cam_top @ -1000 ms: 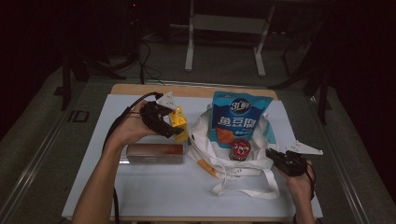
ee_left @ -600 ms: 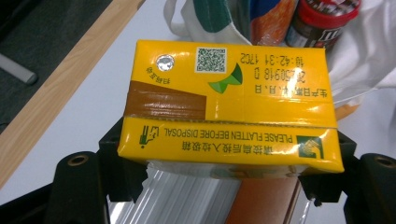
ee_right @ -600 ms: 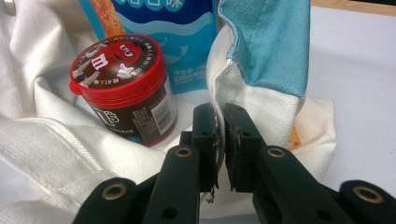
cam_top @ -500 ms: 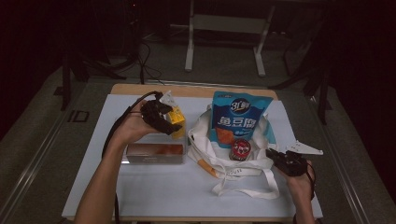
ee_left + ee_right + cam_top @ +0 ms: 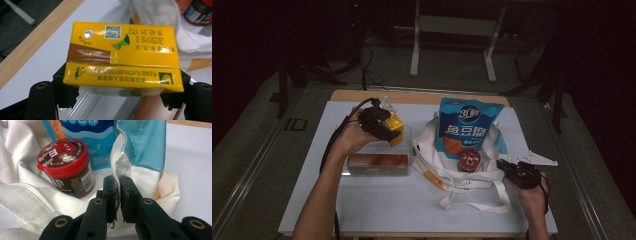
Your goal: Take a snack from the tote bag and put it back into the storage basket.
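Note:
My left gripper [image 5: 388,131] is held above the table's left half, shut on a yellow drink carton [image 5: 398,125]. In the left gripper view the carton [image 5: 122,57] lies crosswise between the two jaws, its printed top towards the camera. A white tote bag [image 5: 432,150] lies open at the centre right. A blue snack pouch [image 5: 469,127] and a red-lidded candy jar [image 5: 470,160] rest on it. My right gripper [image 5: 503,165] is at the bag's right rim, and its jaws are shut on the white cloth [image 5: 140,182] beside the jar [image 5: 65,167].
A clear plastic box [image 5: 379,164] with brown contents lies under the left gripper, on the white table cover [image 5: 377,205]. The bag's straps [image 5: 472,202] trail towards the front edge. Dark floor and a metal stand [image 5: 452,30] lie beyond the table.
The left gripper with the carton has drifted slightly to the left. The right gripper has kept still on the bag's rim.

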The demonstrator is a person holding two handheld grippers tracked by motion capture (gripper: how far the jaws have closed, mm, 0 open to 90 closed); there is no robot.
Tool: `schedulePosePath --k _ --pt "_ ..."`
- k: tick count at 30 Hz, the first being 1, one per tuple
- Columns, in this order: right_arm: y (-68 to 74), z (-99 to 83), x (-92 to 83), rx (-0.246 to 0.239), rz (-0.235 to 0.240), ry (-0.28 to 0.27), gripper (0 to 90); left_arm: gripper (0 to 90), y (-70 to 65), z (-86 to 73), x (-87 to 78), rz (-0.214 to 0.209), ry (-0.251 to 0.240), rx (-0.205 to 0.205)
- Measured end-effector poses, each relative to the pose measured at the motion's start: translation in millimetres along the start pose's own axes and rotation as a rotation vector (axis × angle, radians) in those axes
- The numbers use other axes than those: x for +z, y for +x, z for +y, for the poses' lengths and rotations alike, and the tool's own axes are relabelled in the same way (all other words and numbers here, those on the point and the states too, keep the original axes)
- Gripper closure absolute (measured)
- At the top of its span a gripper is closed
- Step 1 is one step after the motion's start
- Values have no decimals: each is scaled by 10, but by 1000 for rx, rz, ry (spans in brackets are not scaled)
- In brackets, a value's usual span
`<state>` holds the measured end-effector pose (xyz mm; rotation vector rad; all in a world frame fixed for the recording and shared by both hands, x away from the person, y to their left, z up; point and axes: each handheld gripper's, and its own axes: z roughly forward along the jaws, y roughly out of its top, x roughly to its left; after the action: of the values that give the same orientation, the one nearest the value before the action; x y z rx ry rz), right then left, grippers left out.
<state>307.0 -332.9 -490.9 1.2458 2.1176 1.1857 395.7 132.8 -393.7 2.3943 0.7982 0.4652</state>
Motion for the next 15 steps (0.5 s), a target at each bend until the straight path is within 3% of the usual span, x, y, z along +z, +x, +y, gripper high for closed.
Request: schedulePosePath --k 8,15 --pt "2 1 0 0 0 0 832 288 32 -46 32 55 12 -43" --pt "1 2 -1 -1 0 0 832 288 78 -137 102 75 12 -132"
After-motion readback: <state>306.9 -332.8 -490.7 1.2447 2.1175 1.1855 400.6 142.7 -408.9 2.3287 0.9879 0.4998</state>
